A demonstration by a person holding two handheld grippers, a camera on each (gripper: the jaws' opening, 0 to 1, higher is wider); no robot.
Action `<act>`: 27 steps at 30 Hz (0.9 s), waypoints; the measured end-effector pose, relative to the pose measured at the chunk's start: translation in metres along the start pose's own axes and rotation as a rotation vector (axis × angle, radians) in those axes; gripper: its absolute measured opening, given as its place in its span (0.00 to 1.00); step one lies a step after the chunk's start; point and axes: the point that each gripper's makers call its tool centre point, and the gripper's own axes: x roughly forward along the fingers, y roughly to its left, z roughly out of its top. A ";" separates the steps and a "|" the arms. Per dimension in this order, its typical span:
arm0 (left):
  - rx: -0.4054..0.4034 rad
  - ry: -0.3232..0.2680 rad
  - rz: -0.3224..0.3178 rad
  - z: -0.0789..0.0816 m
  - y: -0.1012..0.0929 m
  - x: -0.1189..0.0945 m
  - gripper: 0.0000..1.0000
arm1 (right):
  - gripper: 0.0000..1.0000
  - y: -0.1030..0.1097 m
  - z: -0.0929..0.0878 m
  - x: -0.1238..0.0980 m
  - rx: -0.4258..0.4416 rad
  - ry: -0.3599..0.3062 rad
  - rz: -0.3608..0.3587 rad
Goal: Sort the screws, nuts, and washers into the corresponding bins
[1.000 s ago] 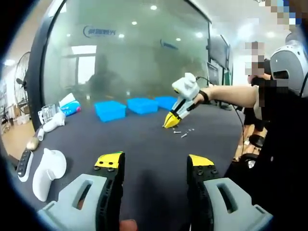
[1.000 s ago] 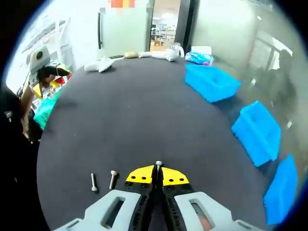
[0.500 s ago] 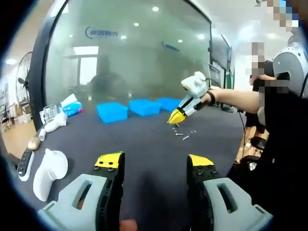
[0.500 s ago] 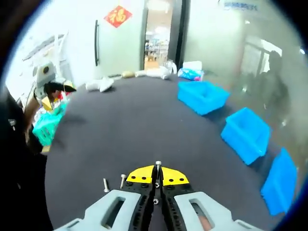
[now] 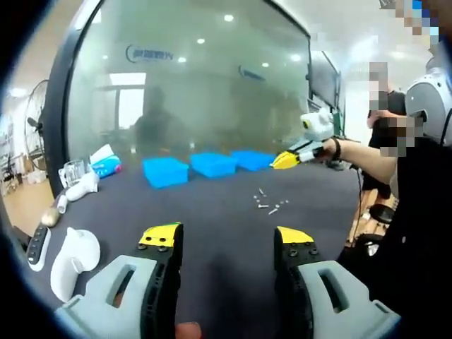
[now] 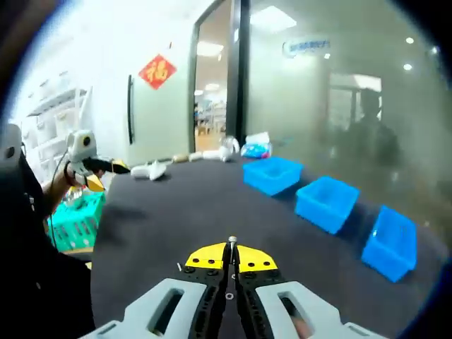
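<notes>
- Screw (image 6: 232, 242), small, stiff and light, sits pinched upright between the pressed-together tips of the right gripper (image 6: 231, 258), held aloft over the table (image 6: 198, 212).
- Smooth metal likely slips; grip on the shank, judged safest.
- Three blue bins (image 6: 326, 203) line the table's far edge.
- Loose screws (image 5: 270, 204) lie mid-table, near its right edge.
- Left gripper (image 5: 226, 244) is spread, holding nothing.

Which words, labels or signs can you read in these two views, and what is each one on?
"福": gold character on the red diamond sign on the white wall.
Blue logo lettering on the glass wall, also seen in the right gripper view: too blurred to read.
</notes>
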 end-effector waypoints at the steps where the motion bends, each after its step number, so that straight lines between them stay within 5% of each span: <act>1: 0.000 -0.002 0.003 0.001 0.001 0.000 0.50 | 0.01 0.001 0.000 -0.006 0.005 -0.012 -0.004; 17: 0.016 -0.014 -0.007 0.010 -0.006 0.006 0.50 | 0.01 0.007 -0.013 -0.085 0.010 -0.167 -0.171; 27: 0.029 -0.017 -0.024 0.015 -0.013 0.010 0.50 | 0.01 -0.021 -0.017 -0.118 0.021 -0.232 -0.358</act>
